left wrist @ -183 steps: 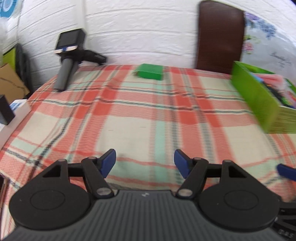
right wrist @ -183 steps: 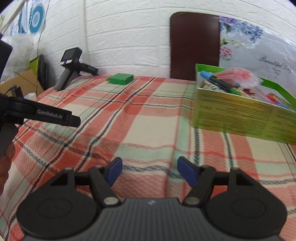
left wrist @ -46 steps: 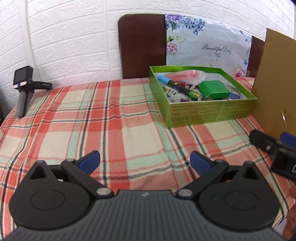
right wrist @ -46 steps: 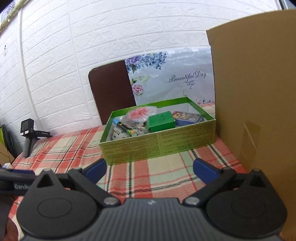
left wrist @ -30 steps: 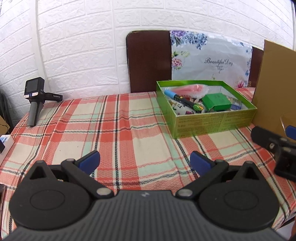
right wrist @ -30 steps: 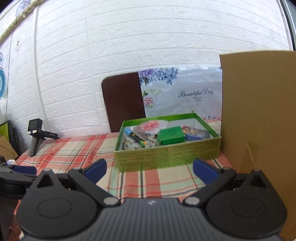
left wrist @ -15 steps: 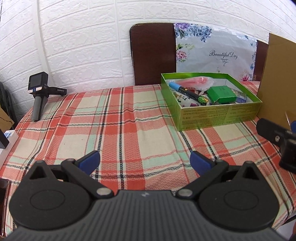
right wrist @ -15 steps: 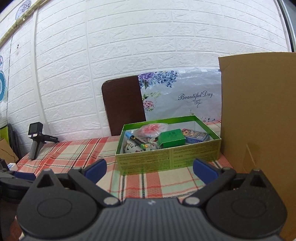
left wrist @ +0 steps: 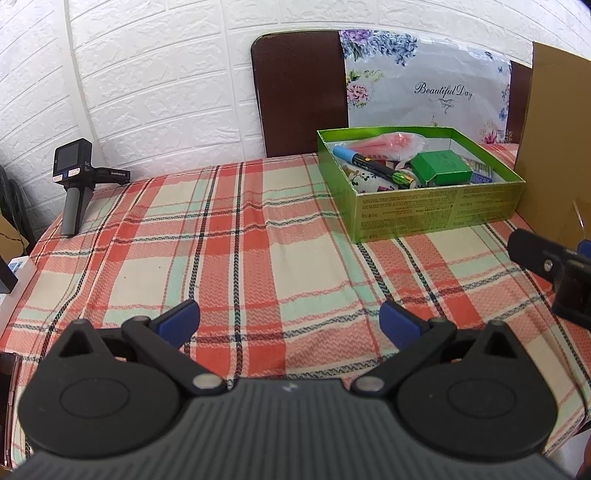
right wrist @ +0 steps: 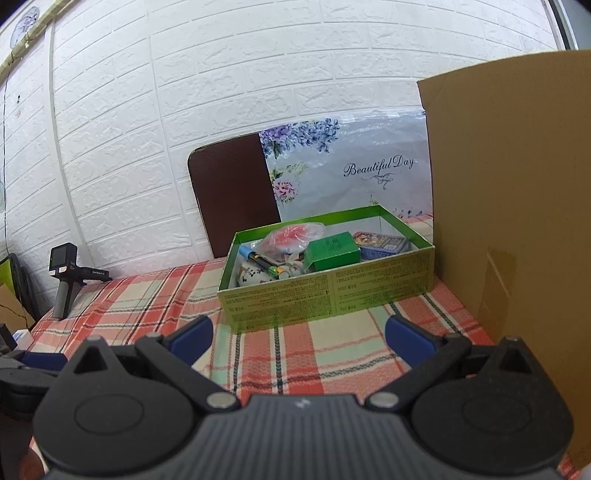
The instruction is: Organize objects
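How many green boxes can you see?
2. A big open green box sits on the table by the cardboard; a small green box lies inside it. More could hide under the other things.

- White embossed brick-pattern wall behind, evenly and brightly lit.
- Tabletop covered in plaid cloth of red, cream and mint with dark lines, reaching the wall.
- Dark brown rounded panel upright against the wall at the far edge of the tabletop.
- Grey floral sheet lettered "Beautiful Day", overlapping the brown panel on its right side.
- Tall brown cardboard sheet standing at the right edge of the tabletop.
- Small black handheld camera on a grey grip, upright at the far left corner, near the wall.
- Dark window frame edge at upper right.
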The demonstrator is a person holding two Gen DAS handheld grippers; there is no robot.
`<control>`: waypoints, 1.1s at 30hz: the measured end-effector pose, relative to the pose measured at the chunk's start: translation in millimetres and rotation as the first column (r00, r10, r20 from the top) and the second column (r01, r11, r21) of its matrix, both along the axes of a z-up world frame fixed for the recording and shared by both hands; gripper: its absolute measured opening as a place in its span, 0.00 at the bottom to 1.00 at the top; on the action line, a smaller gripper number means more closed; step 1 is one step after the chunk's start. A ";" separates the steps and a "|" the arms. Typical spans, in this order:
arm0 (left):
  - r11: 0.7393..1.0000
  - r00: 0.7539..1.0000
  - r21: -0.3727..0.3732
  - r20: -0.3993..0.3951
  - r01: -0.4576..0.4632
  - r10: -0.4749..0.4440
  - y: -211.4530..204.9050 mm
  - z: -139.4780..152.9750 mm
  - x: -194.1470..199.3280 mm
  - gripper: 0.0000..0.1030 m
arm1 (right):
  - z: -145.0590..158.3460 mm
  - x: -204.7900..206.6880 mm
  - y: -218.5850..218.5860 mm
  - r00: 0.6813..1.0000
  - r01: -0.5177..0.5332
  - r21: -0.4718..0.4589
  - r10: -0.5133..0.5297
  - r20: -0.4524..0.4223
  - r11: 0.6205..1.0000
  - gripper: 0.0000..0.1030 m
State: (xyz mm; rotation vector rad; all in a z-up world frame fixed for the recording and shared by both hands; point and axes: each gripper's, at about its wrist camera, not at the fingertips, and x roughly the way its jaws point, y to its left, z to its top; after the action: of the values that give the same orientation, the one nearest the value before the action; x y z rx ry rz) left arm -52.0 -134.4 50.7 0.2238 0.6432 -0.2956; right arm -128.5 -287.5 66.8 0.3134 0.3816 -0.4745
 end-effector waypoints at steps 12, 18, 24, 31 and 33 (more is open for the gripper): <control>1.000 1.000 0.005 -0.019 -0.004 0.004 -2.1 -3.4 3.5 1.00 | -3.8 4.2 0.6 1.000 0.005 0.010 -0.005 -0.017 1.000 1.00; 1.000 1.000 0.012 -0.025 -0.004 0.004 -3.7 -5.2 4.3 1.00 | -5.2 5.5 -0.3 1.000 0.005 0.014 -0.005 -0.020 1.000 1.00; 1.000 0.999 0.017 -0.038 -0.007 0.007 -4.9 -8.3 4.6 1.00 | -8.6 5.5 -1.5 1.000 0.013 0.027 -0.012 -0.026 1.000 1.00; 1.000 0.999 0.025 -0.041 -0.001 0.002 -7.7 -10.2 3.0 1.00 | -11.8 5.8 -1.0 0.999 0.015 0.038 -0.014 -0.032 0.999 1.00; 1.000 1.000 0.022 -0.031 -0.004 0.005 -7.1 -9.1 2.1 1.00 | -11.7 5.6 -0.2 0.999 0.019 0.038 -0.018 -0.032 0.999 1.00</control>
State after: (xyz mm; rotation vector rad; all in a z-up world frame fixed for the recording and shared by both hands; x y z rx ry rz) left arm -49.9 -141.4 41.6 0.2397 0.6779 -0.2884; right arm -122.9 -287.7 55.1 0.3474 0.4191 -0.4908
